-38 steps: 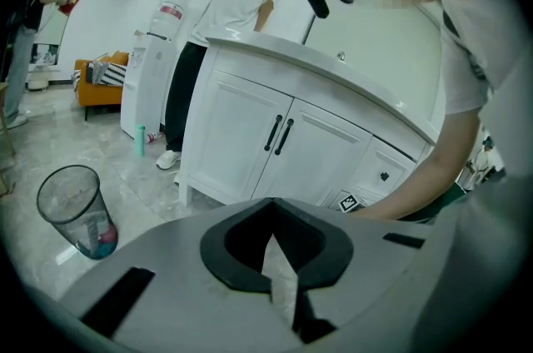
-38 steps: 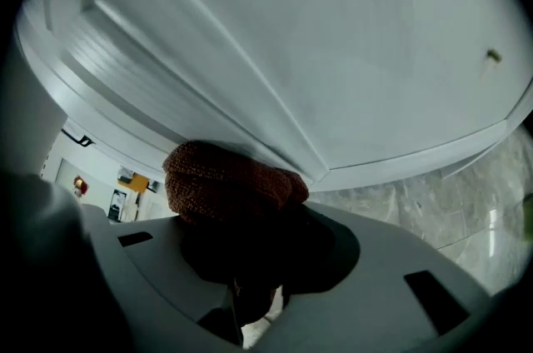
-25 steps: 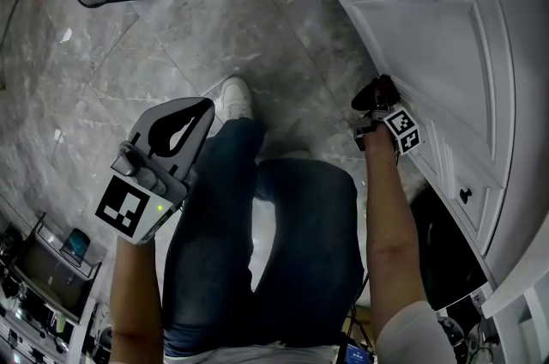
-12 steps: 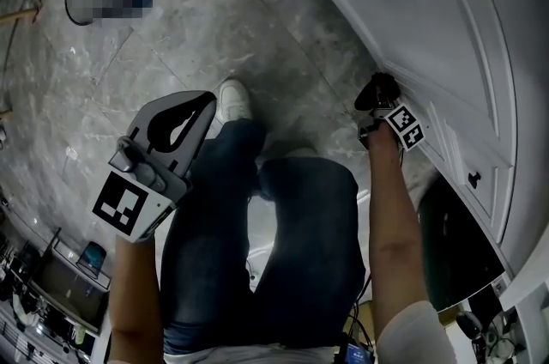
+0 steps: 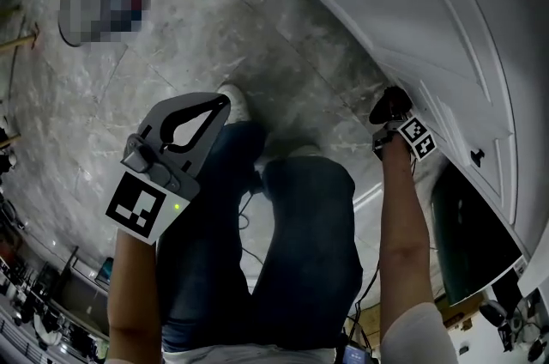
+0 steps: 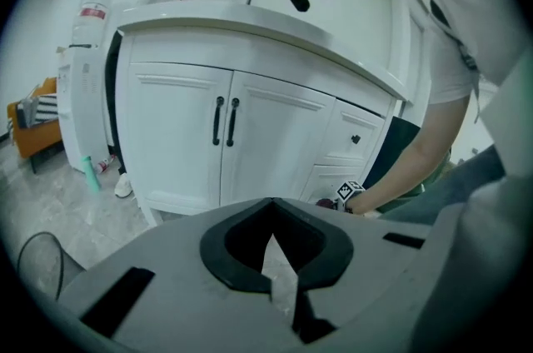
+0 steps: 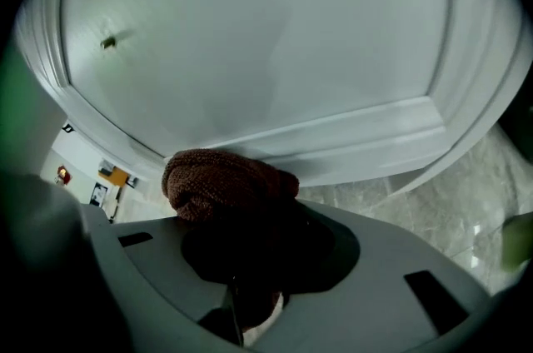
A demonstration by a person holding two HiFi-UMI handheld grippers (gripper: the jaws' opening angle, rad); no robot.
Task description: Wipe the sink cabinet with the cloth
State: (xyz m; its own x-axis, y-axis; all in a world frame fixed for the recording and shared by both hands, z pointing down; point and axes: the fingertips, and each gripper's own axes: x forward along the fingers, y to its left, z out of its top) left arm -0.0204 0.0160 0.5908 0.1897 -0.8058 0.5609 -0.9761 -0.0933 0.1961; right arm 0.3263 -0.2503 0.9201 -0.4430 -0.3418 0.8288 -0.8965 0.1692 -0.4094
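The white sink cabinet (image 5: 446, 19) runs along the right of the head view, with black door handles (image 6: 223, 121) showing in the left gripper view. My right gripper (image 5: 390, 109) is shut on a bunched brown cloth (image 7: 226, 181), which presses against the bottom moulding of a white cabinet panel (image 7: 275, 35) near the floor. My left gripper (image 5: 199, 120) hangs above my left leg, far from the cabinet, with its jaws closed together and nothing between them. In the left gripper view the right gripper's marker cube (image 6: 351, 192) sits low by the drawer fronts.
Grey marble floor tiles (image 5: 171, 36) spread to the left. My legs in jeans (image 5: 300, 242) and a white shoe (image 5: 233, 100) fill the middle. A dark opening (image 5: 467, 233) lies right of the cabinet. A small black knob (image 7: 108, 42) sits on the panel. A teal bottle (image 6: 90, 174) stands by the cabinet's left end.
The right gripper with the cloth has slid a little to the right along the cabinet's base. My head has tilted, shifting the cabinet handles up and out of view. The left gripper stays put.
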